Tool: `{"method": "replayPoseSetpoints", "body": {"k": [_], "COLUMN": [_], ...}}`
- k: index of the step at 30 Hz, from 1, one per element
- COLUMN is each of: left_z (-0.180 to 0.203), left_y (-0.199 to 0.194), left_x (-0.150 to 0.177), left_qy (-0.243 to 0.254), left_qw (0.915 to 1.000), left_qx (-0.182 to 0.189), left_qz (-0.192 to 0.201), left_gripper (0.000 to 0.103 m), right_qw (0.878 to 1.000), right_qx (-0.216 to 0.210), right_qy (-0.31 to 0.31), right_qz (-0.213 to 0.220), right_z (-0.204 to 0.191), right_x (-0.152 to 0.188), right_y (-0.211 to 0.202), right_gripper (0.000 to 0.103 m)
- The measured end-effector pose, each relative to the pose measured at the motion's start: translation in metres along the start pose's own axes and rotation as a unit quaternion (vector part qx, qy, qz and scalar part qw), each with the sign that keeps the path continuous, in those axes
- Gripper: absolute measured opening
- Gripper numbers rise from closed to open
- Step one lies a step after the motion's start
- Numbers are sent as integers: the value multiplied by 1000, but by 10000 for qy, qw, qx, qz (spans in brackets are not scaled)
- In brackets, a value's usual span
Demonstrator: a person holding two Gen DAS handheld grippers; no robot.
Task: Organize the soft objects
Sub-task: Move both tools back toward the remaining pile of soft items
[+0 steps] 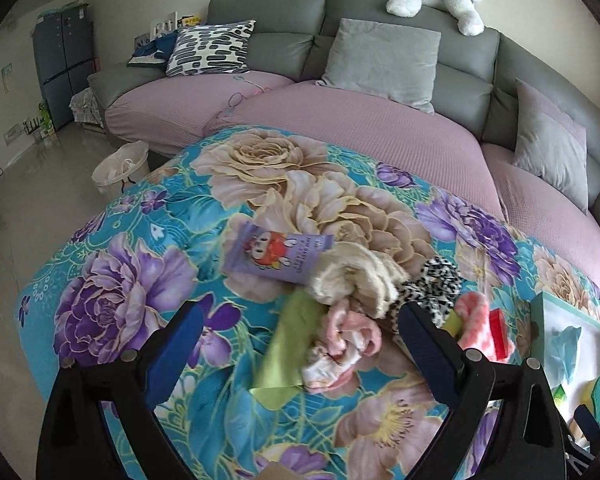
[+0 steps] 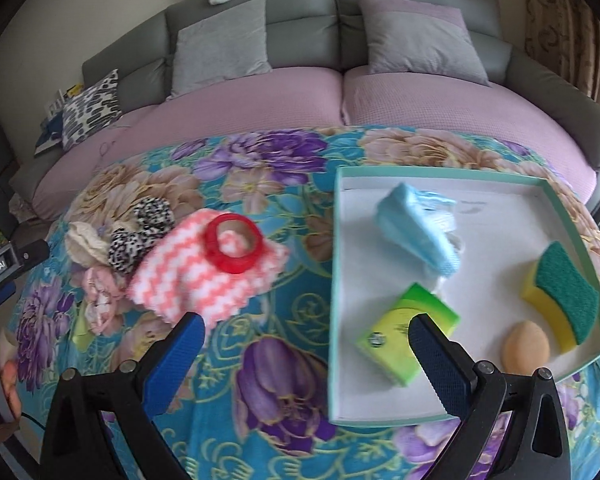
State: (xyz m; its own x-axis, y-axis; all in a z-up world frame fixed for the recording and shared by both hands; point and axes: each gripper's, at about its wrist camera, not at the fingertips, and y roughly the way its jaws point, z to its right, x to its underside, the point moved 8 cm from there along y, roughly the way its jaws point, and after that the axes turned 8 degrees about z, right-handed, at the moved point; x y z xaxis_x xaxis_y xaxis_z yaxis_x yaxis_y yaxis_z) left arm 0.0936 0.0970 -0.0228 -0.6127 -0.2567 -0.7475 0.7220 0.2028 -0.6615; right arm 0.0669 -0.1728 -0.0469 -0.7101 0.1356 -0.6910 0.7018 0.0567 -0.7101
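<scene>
tray (image 2: 340, 280), right half of the right wrist view, sitting on the floral cloth (image 2: 284, 360): already holding a blue cloth bundle (image 2: 416, 228), a green tissue pack (image 2: 408, 336), a yellow-and-green sponge (image 2: 560, 292) and an orange makeup sponge (image 2: 526, 348) at lower right.

heap still waiting, centre of the left wrist view: a purple packet (image 1: 276, 256), a cream fabric piece (image 1: 356, 276), a leopard-print scrunchie (image 1: 432, 280), a pink crumpled cloth (image 1: 344, 344) and a green cloth (image 1: 288, 344) lying touching or overlapping. a pink-and-white zigzag cloth (image 2: 208, 272), left of centre in the right wrist view, is carrying a red ring (image 2: 234, 244) on top.

left gripper (image 1: 300, 340): jaws spread wide, holding nothing, hanging over the pink and green cloths.

right gripper (image 2: 306, 354): jaws likewise apart and empty, straddling the tray's left wall.

judgement: the sorting is looking roughly half done; four items are in, about six are remaining outside.
</scene>
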Motion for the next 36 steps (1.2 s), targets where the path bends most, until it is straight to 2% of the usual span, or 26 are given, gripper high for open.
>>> {"method": "replayPoseSetpoints", "body": {"k": [8, 13, 24, 29, 33, 36], "left_z": [-41, -57, -77, -78, -71, -73], "left_y": [8, 12, 26, 41, 57, 68], "left_x": [-3, -5, 0, 8, 21, 33], "left_qy": [14, -321, -468, -433, -522, -429], "left_qw": [9992, 9990, 9984, 9982, 9967, 9950], "left_qx": [-394, -279, -329, -322, -55, -199], "left_qz": [97, 127, -43, -278, -625, -885], "left_gripper": [98, 98, 98, 98, 98, 98], "right_qw": [9996, 9989, 9971, 9966, 9963, 9961], "right_qx": [-232, -297, -414, -392, -385, -369], "right_qy": [-174, -346, -620, -681, -718, -760], "right_qz": [-61, -98, -163, -247, -260, -262], "right_z": [-40, -55, -81, -84, -84, -83], "right_x": [4, 6, 7, 12, 13, 13], "right_y": [11, 16, 32, 38, 39, 39], "right_gripper": [103, 103, 103, 103, 103, 103]}}
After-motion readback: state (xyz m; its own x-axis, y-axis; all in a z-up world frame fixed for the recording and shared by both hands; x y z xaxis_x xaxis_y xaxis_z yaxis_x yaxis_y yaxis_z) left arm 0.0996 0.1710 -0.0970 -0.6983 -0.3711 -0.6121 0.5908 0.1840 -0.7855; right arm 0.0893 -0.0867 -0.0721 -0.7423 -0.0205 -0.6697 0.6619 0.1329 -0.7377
